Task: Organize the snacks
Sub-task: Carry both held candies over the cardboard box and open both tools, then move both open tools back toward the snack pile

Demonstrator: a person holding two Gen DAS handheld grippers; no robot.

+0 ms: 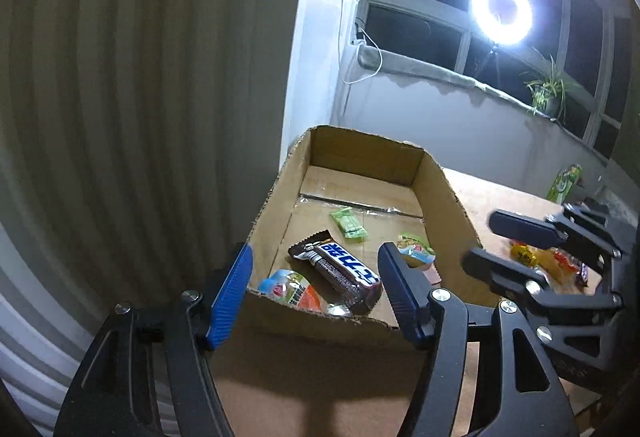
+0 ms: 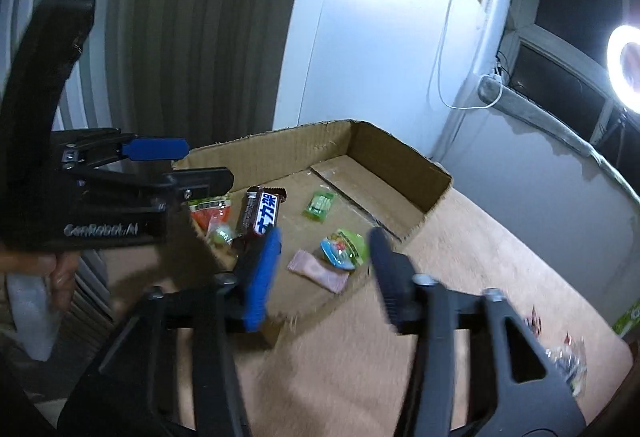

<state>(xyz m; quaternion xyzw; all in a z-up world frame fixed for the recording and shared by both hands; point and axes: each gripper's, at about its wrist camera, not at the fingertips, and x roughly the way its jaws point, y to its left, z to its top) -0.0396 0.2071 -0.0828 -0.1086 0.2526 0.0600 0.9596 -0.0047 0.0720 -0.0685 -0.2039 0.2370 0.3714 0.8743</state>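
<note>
The open cardboard box (image 1: pixel 444 193) fills the frame centre, its torn near rim just beyond the left gripper (image 1: pixel 316 289), whose jaws are spread and empty. The right gripper (image 2: pixel 326 269), also spread and empty, hangs over the box's right near corner. Inside lie a brown chocolate bar (image 1: pixel 340 269) with white characters on blue, a green sachet (image 1: pixel 349 223) and a pink packet (image 2: pixel 318 271). "GenRobot.AI" marks the left tool. More snacks (image 1: pixel 548 261) lie on the table (image 2: pixel 460 277) at right.
</note>
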